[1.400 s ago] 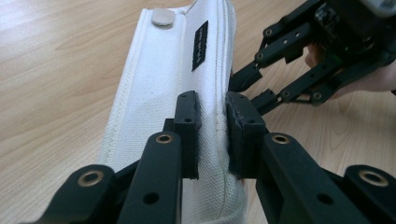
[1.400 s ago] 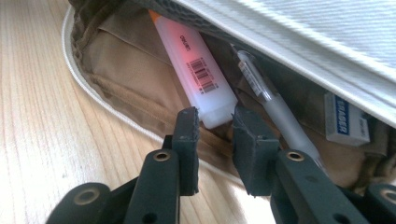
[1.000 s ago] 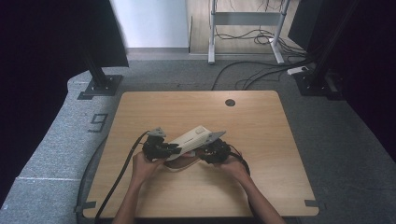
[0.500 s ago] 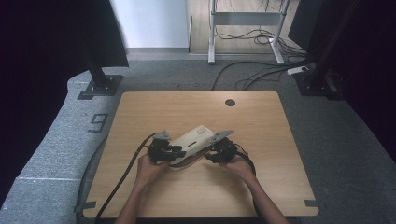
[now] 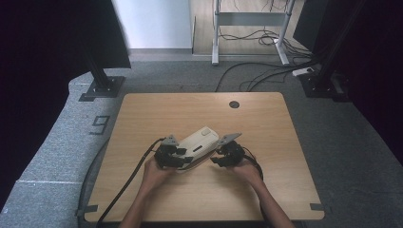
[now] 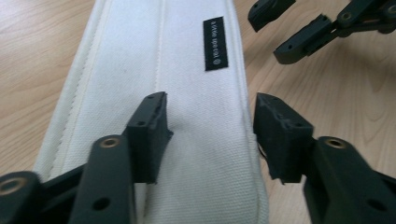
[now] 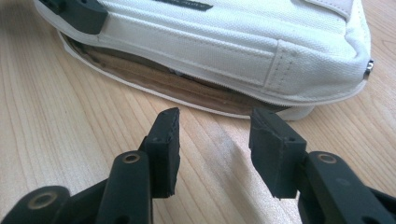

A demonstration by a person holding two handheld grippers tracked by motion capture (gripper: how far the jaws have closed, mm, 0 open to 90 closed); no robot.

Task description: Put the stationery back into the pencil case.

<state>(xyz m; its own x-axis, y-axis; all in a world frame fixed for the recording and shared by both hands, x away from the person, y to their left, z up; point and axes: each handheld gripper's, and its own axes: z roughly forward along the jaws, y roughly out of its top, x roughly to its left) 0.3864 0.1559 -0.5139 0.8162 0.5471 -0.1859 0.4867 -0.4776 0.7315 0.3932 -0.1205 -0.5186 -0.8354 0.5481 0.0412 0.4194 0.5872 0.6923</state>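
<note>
- Cream pouch [image 5: 198,145] lies flat mid-surface [image 5: 266,123], between both hands.
- Left tongs [image 6: 208,130] over the pouch's end, jaws just been opening; apart now, fabric between them but not pinched, looks like a release.
- Right tongs [image 7: 214,140] just short of the half-open zipper edge, jaws apart, been widening, holding nothing; likely lining up for it.

Pouch [image 5: 199,145] lies on the desk [image 5: 266,190], towards its near edge. Left claw [image 5: 183,159] over its left end; right claw [image 5: 216,159] just beside its right side, apart.
</note>
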